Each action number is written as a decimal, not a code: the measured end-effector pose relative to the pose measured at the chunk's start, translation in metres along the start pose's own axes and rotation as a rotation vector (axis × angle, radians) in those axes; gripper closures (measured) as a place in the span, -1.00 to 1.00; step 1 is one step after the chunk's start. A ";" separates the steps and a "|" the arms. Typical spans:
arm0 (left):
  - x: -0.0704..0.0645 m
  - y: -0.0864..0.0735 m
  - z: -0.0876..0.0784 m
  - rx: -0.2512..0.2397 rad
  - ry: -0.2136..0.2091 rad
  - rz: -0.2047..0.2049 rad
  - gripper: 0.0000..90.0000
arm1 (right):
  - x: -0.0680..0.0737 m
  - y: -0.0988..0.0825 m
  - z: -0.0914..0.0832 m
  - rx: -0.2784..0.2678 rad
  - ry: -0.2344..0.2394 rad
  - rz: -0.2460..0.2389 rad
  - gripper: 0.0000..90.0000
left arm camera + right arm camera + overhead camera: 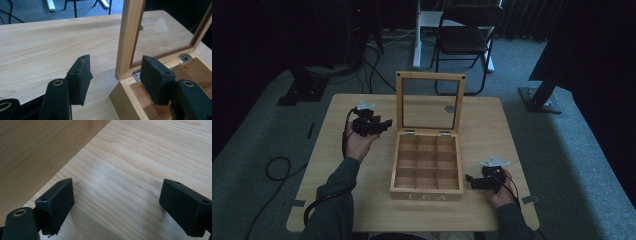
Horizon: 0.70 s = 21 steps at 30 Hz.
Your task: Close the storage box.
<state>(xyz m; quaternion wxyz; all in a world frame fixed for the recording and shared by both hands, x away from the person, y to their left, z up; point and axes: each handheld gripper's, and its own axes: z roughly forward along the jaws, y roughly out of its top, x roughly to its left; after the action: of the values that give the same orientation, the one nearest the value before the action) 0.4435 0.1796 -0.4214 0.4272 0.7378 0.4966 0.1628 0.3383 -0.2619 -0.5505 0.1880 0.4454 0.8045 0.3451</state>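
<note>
The wooden tea box [427, 167] sits mid-worktop [492, 130], lid [429, 102] upright. The left claw [384, 124] hovers just beside the lid's left edge — released, nothing between its jaws. The right claw [468, 178] rests near the box's right wall — also released.

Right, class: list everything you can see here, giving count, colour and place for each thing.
tea box: one, light wood, nine empty compartments, middle of table
lid: one, wood frame with clear pane, standing upright at the box's far edge
table: one, light wood, centre of room
chair: one, black, beyond the table
floor cables: black, left of table
left gripper: one, black, open, left of the lid
right gripper: one, black, open, right of the box
hands: two, one on each gripper
</note>
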 end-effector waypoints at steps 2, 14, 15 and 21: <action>0.001 0.002 0.001 -0.001 0.006 0.008 -0.06 | 0.000 0.000 0.000 0.000 0.000 0.000 -0.73; 0.000 0.014 0.015 0.001 -0.003 0.041 -0.18 | 0.000 0.000 0.000 0.000 0.000 0.000 -0.73; 0.000 0.014 0.016 0.001 -0.003 0.045 -0.18 | 0.000 0.000 0.000 0.000 0.000 0.000 -0.74; -0.004 0.018 0.020 -0.016 0.001 0.065 -0.24 | 0.000 0.000 0.000 0.000 0.000 0.000 -0.73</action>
<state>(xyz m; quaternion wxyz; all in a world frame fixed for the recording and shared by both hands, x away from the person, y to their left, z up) 0.4656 0.1636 -0.4182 0.4272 0.7503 0.4711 0.1808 0.3383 -0.2619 -0.5505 0.1879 0.4454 0.8045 0.3451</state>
